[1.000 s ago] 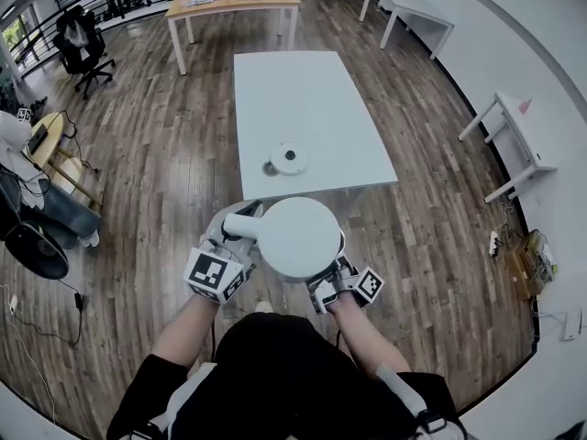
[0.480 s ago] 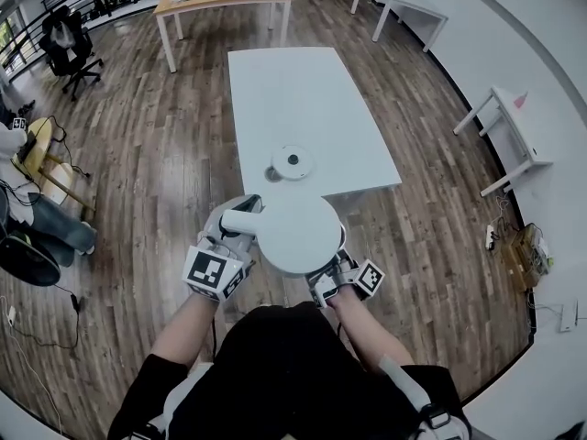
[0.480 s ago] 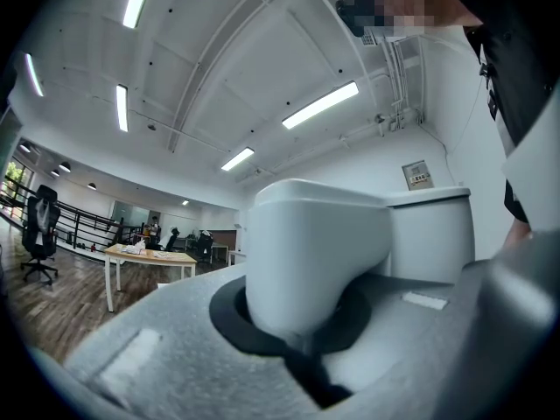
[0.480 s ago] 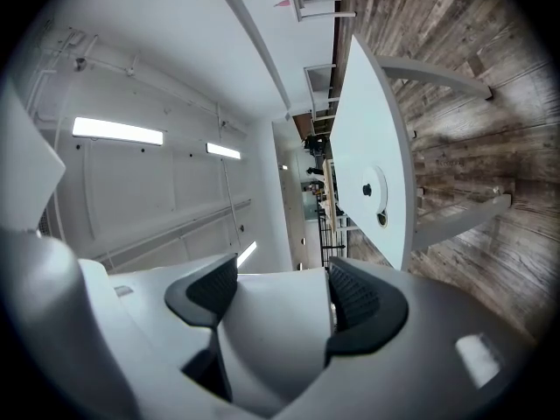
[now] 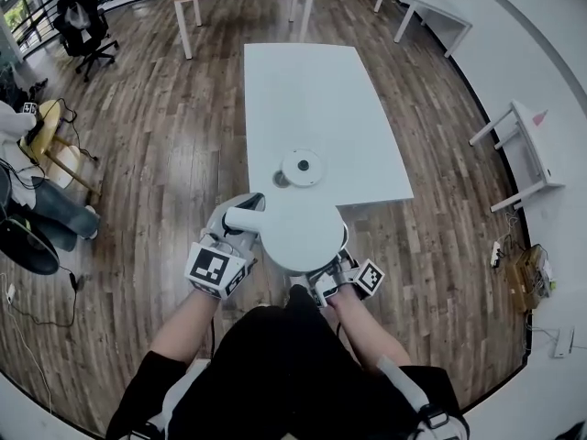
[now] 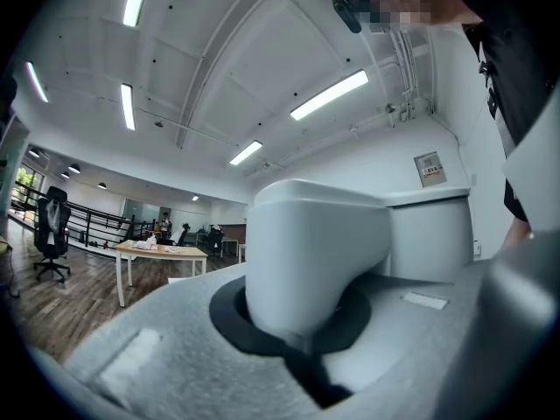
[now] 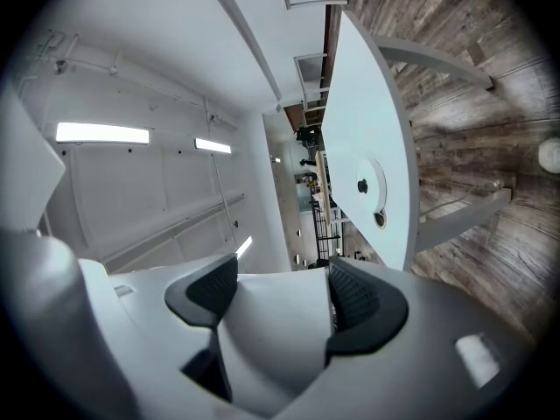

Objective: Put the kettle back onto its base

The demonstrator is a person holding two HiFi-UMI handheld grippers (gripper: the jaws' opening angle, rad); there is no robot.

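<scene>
The white table has drawn closer under me over the last second; its near edge now meets the far rim of the kettle, where a moment ago wood floor showed between them; I judge the carry nearly over and the lowering yet to come. The kettle hangs in the air just short of its base, which sits on the table near that edge. The tabletop beyond the base is bare, and there is open floor to both sides, so I have room; the table edge is what the kettle's bottom must clear. My left gripper is clamped on the handle; my right gripper pinches the kettle on my side. A small cable hole lies just beside the base.
</scene>
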